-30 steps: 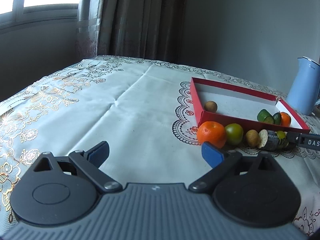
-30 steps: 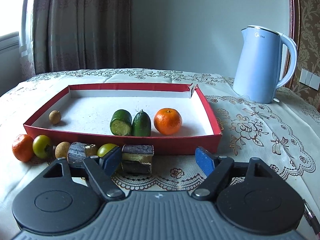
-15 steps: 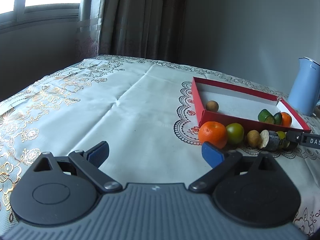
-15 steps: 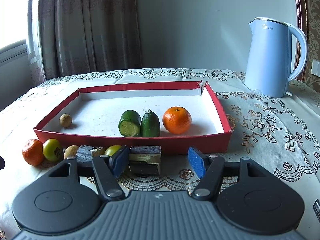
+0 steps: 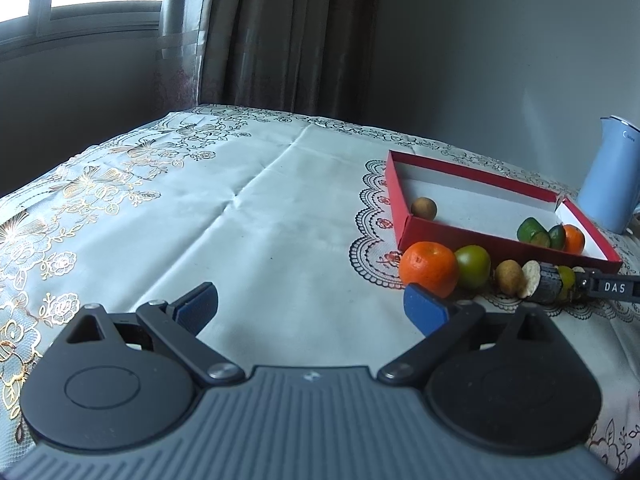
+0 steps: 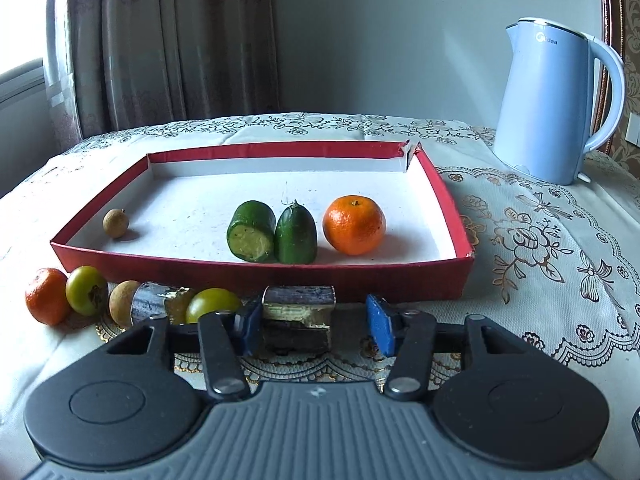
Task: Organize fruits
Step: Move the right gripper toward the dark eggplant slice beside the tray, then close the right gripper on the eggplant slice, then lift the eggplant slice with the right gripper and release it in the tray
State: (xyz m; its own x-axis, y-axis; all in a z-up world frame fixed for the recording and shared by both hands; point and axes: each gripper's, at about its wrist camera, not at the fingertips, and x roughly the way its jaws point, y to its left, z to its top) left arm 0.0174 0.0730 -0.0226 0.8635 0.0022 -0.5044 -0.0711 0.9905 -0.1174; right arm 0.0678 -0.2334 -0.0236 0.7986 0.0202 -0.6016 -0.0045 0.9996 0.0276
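Note:
A red tray (image 6: 460, 236) holds a longan (image 6: 115, 223), two green cucumber pieces (image 6: 251, 231) and a mandarin (image 6: 354, 224). In front of it lie a mandarin (image 6: 45, 296), a green fruit (image 6: 86, 290), a longan (image 6: 122, 307), a sugarcane piece (image 6: 150, 304), a yellow-green fruit (image 6: 212, 303) and a stacked pair of sugarcane pieces (image 6: 298, 318). My right gripper (image 6: 314, 326) is open around the sugarcane pair; the left pad touches it, the right pad stands apart. My left gripper (image 5: 310, 306) is open and empty over bare cloth, left of the mandarin (image 5: 429, 268).
A light blue kettle (image 6: 552, 104) stands right of the tray, also in the left wrist view (image 5: 612, 176). A lace and floral tablecloth (image 5: 160, 216) covers the table. Curtains and a window are behind.
My right gripper has moved forward around the sugarcane pair and its jaws have narrowed. My left gripper has barely moved.

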